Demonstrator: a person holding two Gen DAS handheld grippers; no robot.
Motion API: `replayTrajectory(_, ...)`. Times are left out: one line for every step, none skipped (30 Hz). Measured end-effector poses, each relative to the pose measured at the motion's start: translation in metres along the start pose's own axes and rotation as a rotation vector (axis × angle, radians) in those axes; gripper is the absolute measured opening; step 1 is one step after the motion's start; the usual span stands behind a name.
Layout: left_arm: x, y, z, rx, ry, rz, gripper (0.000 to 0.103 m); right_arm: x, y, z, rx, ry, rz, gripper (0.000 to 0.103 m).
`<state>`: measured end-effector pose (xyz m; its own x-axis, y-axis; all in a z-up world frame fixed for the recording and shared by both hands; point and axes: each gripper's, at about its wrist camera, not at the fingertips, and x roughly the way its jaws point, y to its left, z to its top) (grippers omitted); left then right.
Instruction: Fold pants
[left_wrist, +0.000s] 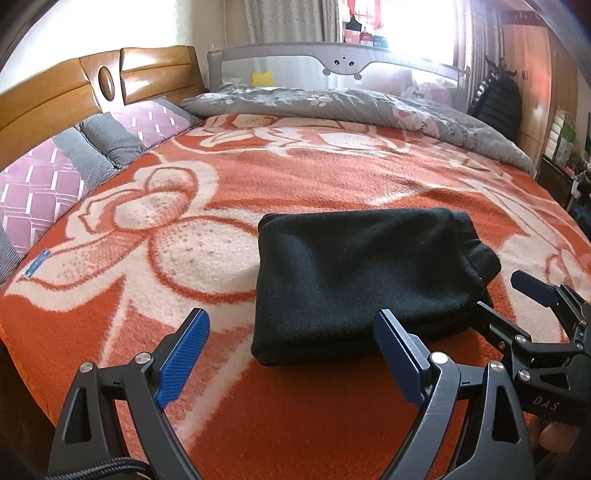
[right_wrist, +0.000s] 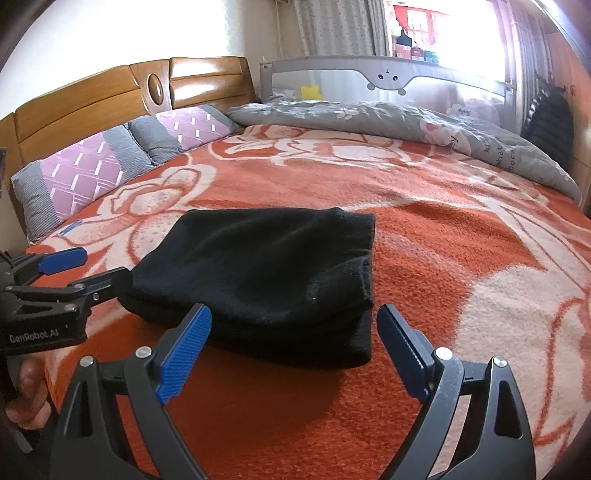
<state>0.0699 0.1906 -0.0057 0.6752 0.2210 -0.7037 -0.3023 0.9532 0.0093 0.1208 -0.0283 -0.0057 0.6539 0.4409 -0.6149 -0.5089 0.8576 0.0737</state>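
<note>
The pants (left_wrist: 354, 280) are folded into a compact black bundle, lying flat on the orange-and-cream blanket (left_wrist: 207, 177) that covers the bed. From the left gripper (left_wrist: 291, 358) the bundle sits right ahead at about 12 o'clock, just past the fingertips, a bit toward 1. That gripper's jaws are spread wide, holding nothing. From the right gripper (right_wrist: 295, 354) the pants are at 11 to 12 o'clock, close in front; its jaws are spread too, nothing between them. Each gripper pokes into the other's view beside the bundle. Farther out: pillows (right_wrist: 85, 173) at 10 o'clock, a grey quilt (right_wrist: 388, 122) at 1 o'clock.
</note>
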Motion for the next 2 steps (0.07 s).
replayTrajectory(0.0005,-0.0002,0.0000,-0.002,0.006,-0.001,0.091,-0.0003,-0.0004,0.0006,-0.002,0.000,-0.002,0.091)
replayTrajectory(0.0013,0.0000,-0.0001,-0.006,0.015,-0.002,0.091,-0.0005,-0.0009,0.0011,-0.005,0.001,-0.002,0.091)
